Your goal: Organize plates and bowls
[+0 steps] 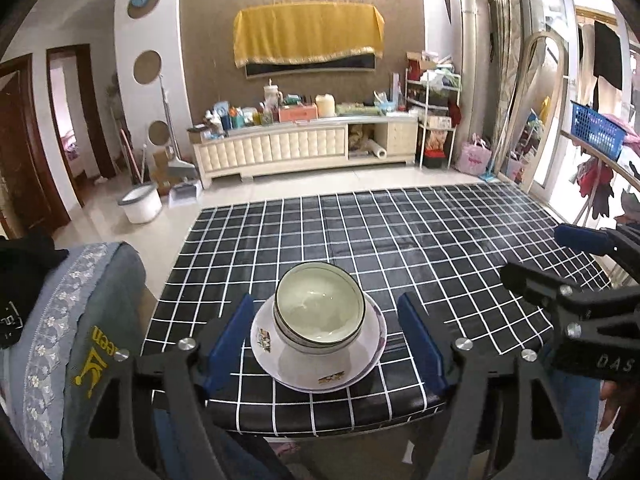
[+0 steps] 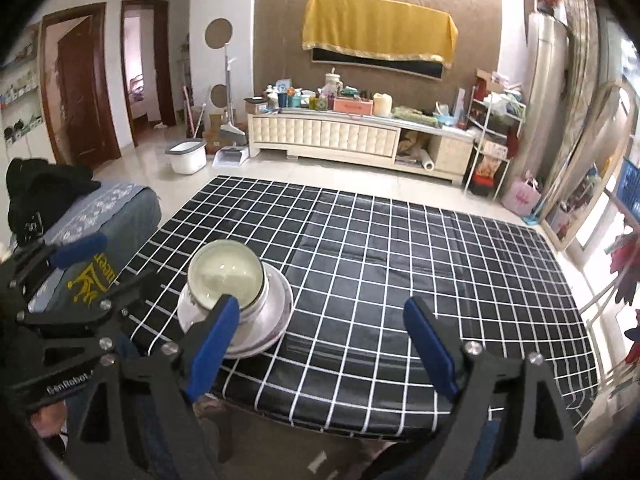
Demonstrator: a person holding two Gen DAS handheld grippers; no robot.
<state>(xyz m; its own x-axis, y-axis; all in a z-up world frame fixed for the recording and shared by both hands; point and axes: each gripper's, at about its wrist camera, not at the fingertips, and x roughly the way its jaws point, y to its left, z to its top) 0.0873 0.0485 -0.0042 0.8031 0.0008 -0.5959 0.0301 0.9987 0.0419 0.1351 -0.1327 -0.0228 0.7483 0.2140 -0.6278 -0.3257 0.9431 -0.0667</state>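
A stack of small bowls (image 1: 320, 312) with dark rims sits in a wider patterned bowl, which rests on a white plate (image 1: 340, 380), near the front edge of the black grid-pattern table (image 1: 420, 240). My left gripper (image 1: 326, 346) is open, its blue pads on either side of the stack, not touching it. In the right wrist view the bowl stack (image 2: 226, 276) and the plate (image 2: 276, 332) lie at the left. My right gripper (image 2: 324, 350) is open and empty, to the right of the stack.
A grey-covered chair (image 1: 80, 340) with black clothing stands left of the table. My right gripper shows at the right edge of the left wrist view (image 1: 560, 276). A TV cabinet (image 1: 304, 148) with clutter stands behind, a white bucket (image 1: 140, 204) on the floor.
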